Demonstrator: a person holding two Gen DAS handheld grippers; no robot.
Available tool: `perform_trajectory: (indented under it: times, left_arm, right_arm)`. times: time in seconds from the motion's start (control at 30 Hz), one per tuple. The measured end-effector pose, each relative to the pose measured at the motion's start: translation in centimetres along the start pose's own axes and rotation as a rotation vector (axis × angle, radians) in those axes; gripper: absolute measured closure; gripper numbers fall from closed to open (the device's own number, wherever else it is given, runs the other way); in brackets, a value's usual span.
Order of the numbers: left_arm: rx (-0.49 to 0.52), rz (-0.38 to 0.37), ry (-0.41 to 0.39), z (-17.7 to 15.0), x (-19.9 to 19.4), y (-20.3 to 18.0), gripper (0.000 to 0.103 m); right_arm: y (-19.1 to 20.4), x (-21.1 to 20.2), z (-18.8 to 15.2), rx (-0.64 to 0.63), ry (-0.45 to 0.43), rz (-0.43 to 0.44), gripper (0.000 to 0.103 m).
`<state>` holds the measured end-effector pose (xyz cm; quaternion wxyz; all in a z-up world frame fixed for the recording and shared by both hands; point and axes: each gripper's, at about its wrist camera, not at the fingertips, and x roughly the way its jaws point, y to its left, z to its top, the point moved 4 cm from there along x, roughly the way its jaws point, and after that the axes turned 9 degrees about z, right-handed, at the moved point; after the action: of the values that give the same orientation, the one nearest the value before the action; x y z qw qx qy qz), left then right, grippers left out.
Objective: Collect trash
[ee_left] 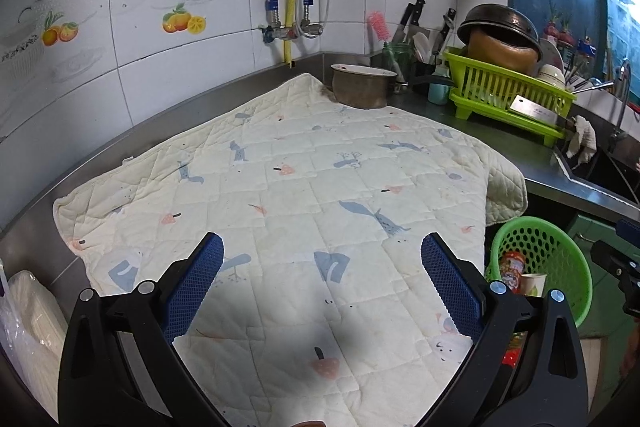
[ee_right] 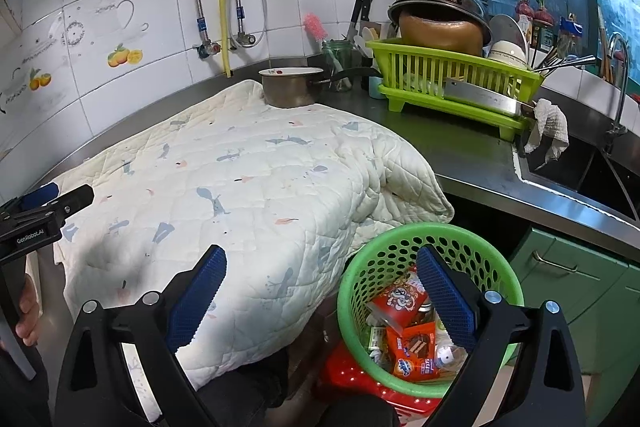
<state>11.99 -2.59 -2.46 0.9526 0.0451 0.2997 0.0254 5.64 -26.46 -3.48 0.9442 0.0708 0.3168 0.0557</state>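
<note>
right gripper (ee_right: pixel 322 283) wide open, empty | green waste basket (ee_right: pixel 400 239) of wrappers just below-right, off the quilt (ee_right: pixel 240 179) edge | left gripper (ee_left: pixel 322 267) also agape, empty (farther from basket; no loose trash visible)

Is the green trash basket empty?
No, the green basket holds snack wrappers and other trash, seen plainly from the right wrist camera.
</note>
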Motion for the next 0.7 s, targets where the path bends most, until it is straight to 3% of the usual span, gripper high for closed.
perform_trajectory:
  times: [0.7]
  left_arm:
    - [0.016,-0.006,-0.021,-0.23,-0.96,-0.35,0.005]
  right_arm:
    - [0.28,-0.44,0.04,0.011,-0.012,0.002,0.01]
